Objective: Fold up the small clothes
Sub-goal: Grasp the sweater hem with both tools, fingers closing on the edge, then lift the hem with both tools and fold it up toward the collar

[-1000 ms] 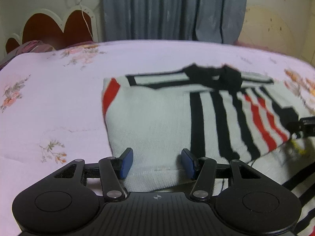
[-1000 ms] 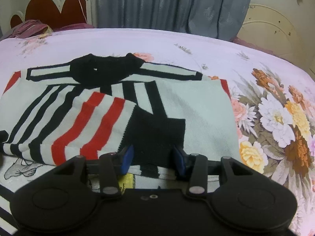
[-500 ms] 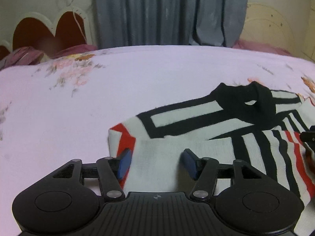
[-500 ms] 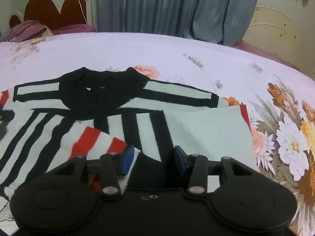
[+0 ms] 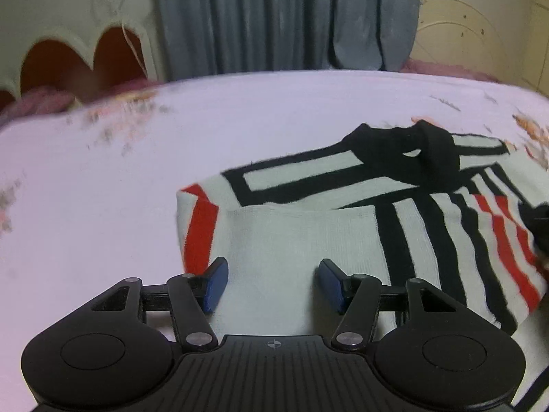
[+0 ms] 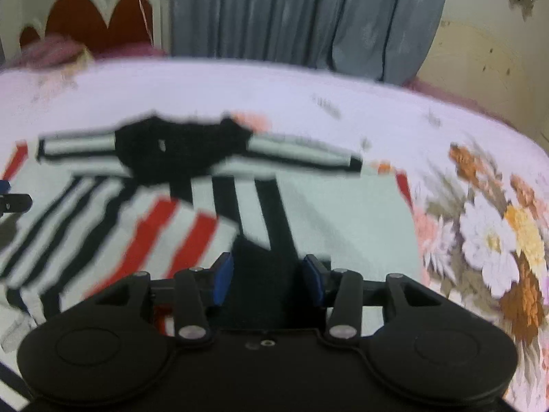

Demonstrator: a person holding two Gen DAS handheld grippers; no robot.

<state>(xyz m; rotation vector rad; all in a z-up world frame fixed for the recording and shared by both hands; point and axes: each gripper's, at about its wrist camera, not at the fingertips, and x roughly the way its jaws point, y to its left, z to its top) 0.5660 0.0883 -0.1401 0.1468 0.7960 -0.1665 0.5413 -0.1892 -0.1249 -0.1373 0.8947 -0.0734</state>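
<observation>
White knitted sweater with black and red stripes and black collar (image 5: 343, 213) lying part-folded on pink floral bedsheet (image 5: 103, 178), toward its right edge. Left hand-held gripper (image 5: 272, 283) over plain white folded panel, blue pads apart, nothing pinched. Right hand-held gripper (image 6: 267, 278) over black cuff patch, pads apart either side; grip uncertain through blur.

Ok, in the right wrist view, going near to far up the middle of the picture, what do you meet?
Right gripper with its blue pads apart over dark knit → striped sweater → its black collar → pink floral bedsheet → grey curtain.
</observation>
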